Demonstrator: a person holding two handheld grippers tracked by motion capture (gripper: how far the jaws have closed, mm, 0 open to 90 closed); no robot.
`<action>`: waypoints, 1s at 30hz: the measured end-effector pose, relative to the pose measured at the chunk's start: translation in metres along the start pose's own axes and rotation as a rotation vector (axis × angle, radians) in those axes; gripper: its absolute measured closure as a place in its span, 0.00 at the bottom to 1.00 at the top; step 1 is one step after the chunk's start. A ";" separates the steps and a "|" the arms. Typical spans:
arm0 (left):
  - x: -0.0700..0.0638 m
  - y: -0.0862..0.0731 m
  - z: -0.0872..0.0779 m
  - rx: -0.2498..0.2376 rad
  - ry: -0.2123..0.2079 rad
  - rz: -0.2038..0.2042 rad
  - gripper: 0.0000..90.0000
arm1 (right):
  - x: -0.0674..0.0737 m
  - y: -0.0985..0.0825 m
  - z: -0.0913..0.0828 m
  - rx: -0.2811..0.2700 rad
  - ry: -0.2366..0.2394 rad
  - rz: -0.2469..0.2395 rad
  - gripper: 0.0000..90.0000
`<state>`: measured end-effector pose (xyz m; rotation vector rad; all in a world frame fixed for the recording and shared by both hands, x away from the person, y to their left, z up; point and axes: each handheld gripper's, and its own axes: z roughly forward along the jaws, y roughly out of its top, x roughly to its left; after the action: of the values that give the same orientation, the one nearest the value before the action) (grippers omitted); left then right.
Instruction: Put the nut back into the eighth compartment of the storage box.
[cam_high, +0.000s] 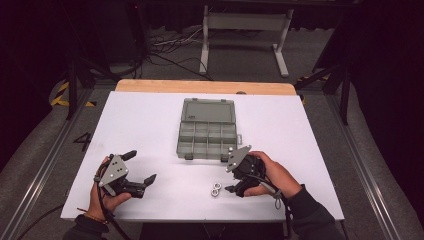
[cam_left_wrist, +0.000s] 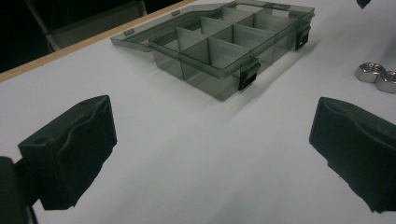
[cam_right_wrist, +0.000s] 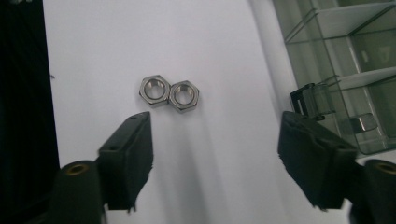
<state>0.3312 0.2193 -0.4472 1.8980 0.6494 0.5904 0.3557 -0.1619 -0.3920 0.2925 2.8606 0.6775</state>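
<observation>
Two black jaws of the right gripper (cam_right_wrist: 215, 163) stand apart, grasping nothing, just short of two steel hex nuts (cam_right_wrist: 169, 93) lying side by side, touching, on the white table (cam_right_wrist: 116, 42). Left gripper (cam_left_wrist: 212, 154) is released too. Beyond sits an open compartment box (cam_high: 207, 132).

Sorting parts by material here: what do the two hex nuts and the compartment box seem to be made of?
Two hex nuts: likely steel, bright silvery finish with glints on the flats and bores. Compartment box: apparently smoky translucent plastic, since the dividers and table show through its walls; its latches look dark and opaque, material unclear.
</observation>
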 end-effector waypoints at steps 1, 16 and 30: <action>0.000 0.000 0.000 0.003 -0.002 0.000 0.02 | 0.000 0.002 0.001 0.016 0.003 -0.017 0.29; 0.000 -0.001 0.003 0.013 -0.018 -0.004 0.02 | -0.003 0.033 0.034 0.245 0.115 -0.298 0.47; 0.000 -0.002 0.003 0.019 -0.030 -0.004 0.02 | -0.003 0.048 0.048 0.252 0.229 -0.415 0.76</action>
<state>0.3327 0.2183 -0.4495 1.9188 0.6419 0.5543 0.3767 -0.1007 -0.4115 -0.3633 3.0759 0.2872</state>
